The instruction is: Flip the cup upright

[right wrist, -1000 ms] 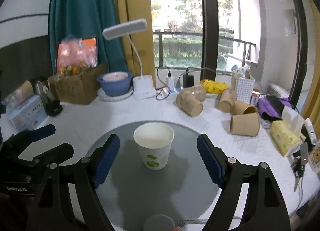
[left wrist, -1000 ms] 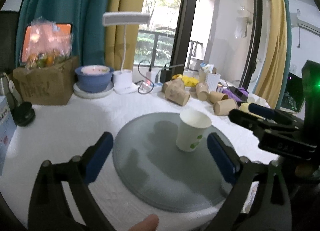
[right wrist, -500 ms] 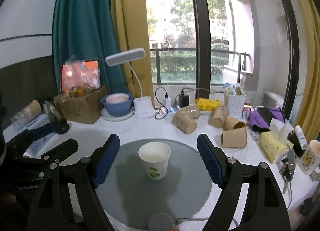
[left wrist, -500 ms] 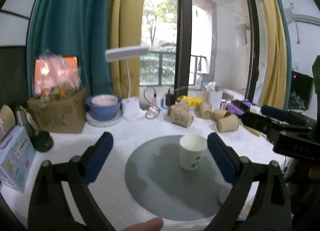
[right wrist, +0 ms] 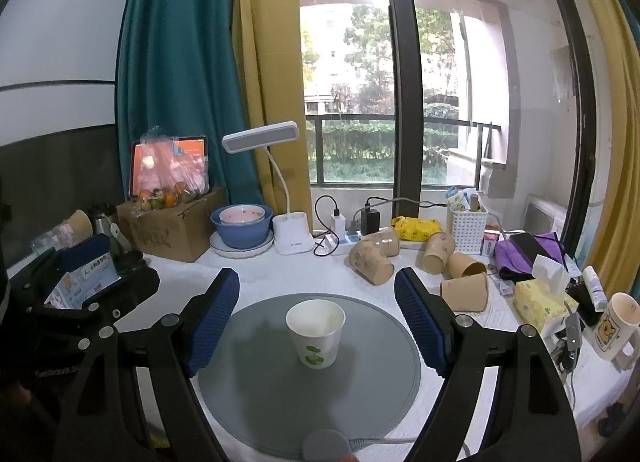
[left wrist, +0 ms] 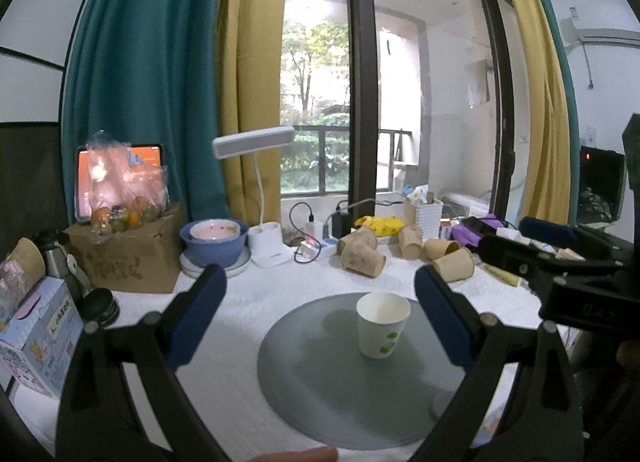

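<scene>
A white paper cup [left wrist: 382, 324] with a green leaf print stands upright, mouth up, on a round grey mat [left wrist: 320, 382]; it also shows in the right wrist view [right wrist: 316, 332] on the mat [right wrist: 260, 390]. My left gripper [left wrist: 320, 316] is open and empty, held back from the cup and above the table. My right gripper [right wrist: 318, 316] is open and empty, also pulled back, with the cup framed between its blue pads [right wrist: 418, 320]. The right gripper shows at the right of the left wrist view [left wrist: 560, 262]; the left gripper at the left of the right wrist view [right wrist: 92, 298].
Several brown paper cups [right wrist: 374, 260] lie on their sides behind the mat. At the back stand a desk lamp [right wrist: 290, 238], a blue bowl [right wrist: 242, 226], a cardboard box [right wrist: 168, 228], a white basket [right wrist: 466, 224]. A tissue box [right wrist: 542, 300] and mug [right wrist: 614, 326] sit right.
Both grippers have drawn back and risen away from the cup, which looks smaller and farther off. The cup stays upright on the mat. Both jaws stay open.
</scene>
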`<state>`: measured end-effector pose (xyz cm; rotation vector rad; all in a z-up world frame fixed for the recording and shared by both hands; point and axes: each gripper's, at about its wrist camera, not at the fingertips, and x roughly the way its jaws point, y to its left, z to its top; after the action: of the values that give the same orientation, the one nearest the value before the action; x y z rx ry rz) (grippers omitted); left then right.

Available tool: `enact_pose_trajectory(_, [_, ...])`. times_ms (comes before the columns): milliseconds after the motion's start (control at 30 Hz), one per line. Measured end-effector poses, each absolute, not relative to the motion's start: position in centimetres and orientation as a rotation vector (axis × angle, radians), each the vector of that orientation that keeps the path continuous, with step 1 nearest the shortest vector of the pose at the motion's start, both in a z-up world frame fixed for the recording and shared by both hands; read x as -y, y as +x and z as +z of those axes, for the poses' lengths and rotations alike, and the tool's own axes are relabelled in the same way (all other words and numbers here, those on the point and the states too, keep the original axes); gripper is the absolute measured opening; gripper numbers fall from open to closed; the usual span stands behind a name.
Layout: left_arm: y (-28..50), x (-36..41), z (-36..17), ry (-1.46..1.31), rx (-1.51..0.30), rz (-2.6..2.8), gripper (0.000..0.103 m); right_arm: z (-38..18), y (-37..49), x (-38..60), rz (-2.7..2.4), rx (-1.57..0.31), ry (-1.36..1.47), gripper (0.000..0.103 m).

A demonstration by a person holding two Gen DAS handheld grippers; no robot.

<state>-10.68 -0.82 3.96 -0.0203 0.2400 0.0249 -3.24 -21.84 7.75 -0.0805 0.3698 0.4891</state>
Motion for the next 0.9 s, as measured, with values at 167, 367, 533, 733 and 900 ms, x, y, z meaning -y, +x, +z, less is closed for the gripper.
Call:
enact_pose_trajectory(167, [-10.76, 0.72, 3.97, -0.025, -0.237, 0.028, 0.096, 7.77, -3.31, 22.01, 0.488, -0.366, -0.080, 0.083])
enact_pose_trajectory(367, [-10.75, 0.65, 3.93, -0.028, -0.235, 0.030, 0.096, 7.90, -3.29, 22.00, 0.489, -0.365, -0.082, 0.083])
enact_pose_trajectory(533, [-10.71, 0.60, 3.91, -0.030, -0.236, 0.030, 0.096, 7.91, -3.32, 21.94, 0.488, -0.363, -0.082, 0.083])
enact_pose_trajectory(733, [-10.82, 0.52, 3.82, -0.029, -0.238, 0.030, 0.096, 7.94, -3.33, 21.95, 0.489, -0.365, -0.082, 0.083])
enact_pose_trajectory(900, [-10.93, 0.45, 3.63, -0.032, -0.240, 0.033, 0.096, 7.95, -3.38, 21.88, 0.488, -0.366, -0.083, 0.083])
